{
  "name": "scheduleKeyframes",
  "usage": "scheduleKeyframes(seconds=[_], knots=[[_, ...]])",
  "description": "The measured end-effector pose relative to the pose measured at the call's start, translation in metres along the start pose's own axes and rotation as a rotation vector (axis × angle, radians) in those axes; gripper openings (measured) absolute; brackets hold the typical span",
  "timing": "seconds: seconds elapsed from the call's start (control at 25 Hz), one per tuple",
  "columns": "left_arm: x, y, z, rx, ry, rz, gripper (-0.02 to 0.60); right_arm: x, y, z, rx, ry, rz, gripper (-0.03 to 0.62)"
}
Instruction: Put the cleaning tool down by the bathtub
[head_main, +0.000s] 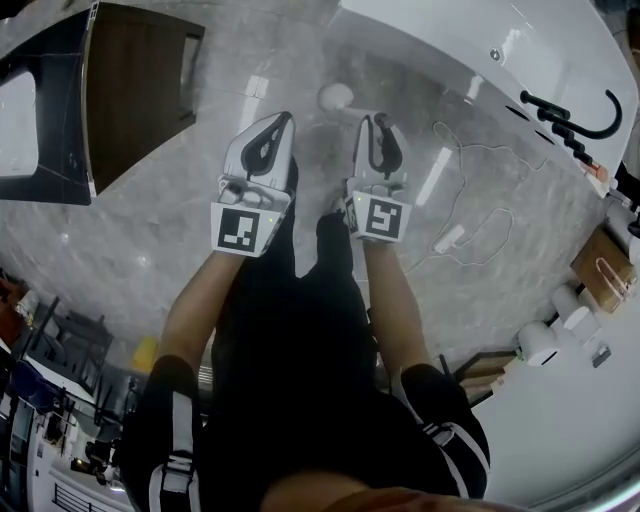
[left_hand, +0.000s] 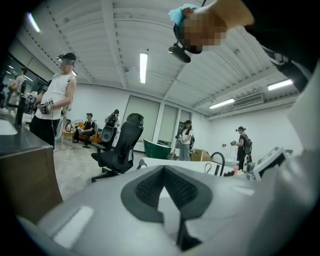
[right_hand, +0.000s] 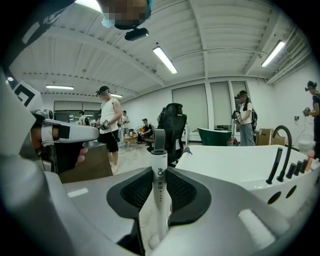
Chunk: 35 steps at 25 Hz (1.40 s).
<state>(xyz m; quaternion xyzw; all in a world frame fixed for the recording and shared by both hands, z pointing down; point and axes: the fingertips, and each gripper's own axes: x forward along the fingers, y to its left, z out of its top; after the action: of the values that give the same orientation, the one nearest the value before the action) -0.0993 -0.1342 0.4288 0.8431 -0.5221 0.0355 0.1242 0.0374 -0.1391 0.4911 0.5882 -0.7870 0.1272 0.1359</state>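
My right gripper (head_main: 383, 125) (right_hand: 160, 172) is shut on the cleaning tool's white handle (right_hand: 160, 187), which stands up between the dark pads and ends in a grey loop (right_hand: 159, 138). In the head view the jaws hide most of the tool. To its left, my left gripper (head_main: 280, 122) (left_hand: 163, 169) has its tips together and holds nothing. Both grippers hang over the grey marble floor (head_main: 180, 230), side by side. The white bathtub (head_main: 480, 40) (right_hand: 235, 160) (left_hand: 195, 165) lies ahead and to the right.
A black faucet set (head_main: 570, 120) (right_hand: 280, 150) sits on the tub rim. On the floor lie a white cable (head_main: 460, 235) and a small white round thing (head_main: 335, 97). A dark cabinet (head_main: 130, 90) stands left; a black office chair (right_hand: 172, 130) and several people stand beyond.
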Motion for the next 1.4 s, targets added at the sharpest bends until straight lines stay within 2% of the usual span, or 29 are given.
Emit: scheduleKeyframes(seconds=[0.28,0.6,0.8,1.0,1.4], knots=[[0.025,0.022,-0.043,-0.035,0.000,0.019,0.008,0.037,-0.005,-0.060,0.016,0.052,-0.014,0.091],[0.041,0.041,-0.087,-0.028,0.014,0.008,0.008,0.073,-0.008,-0.119,0.035,0.090,-0.059,0.091],[0.054,0.056,-0.115,-0.040,0.018,0.020,0.008,0.097,-0.012,-0.161,-0.001,0.104,-0.075,0.091],[0.063,0.064,-0.124,-0.039,0.016,0.016,0.008,0.115,-0.018,-0.195,0.052,0.157,-0.134,0.091],[0.074,0.076,-0.133,-0.040,0.015,0.003,0.008,0.150,-0.023,-0.244,0.071,0.201,-0.169,0.089]])
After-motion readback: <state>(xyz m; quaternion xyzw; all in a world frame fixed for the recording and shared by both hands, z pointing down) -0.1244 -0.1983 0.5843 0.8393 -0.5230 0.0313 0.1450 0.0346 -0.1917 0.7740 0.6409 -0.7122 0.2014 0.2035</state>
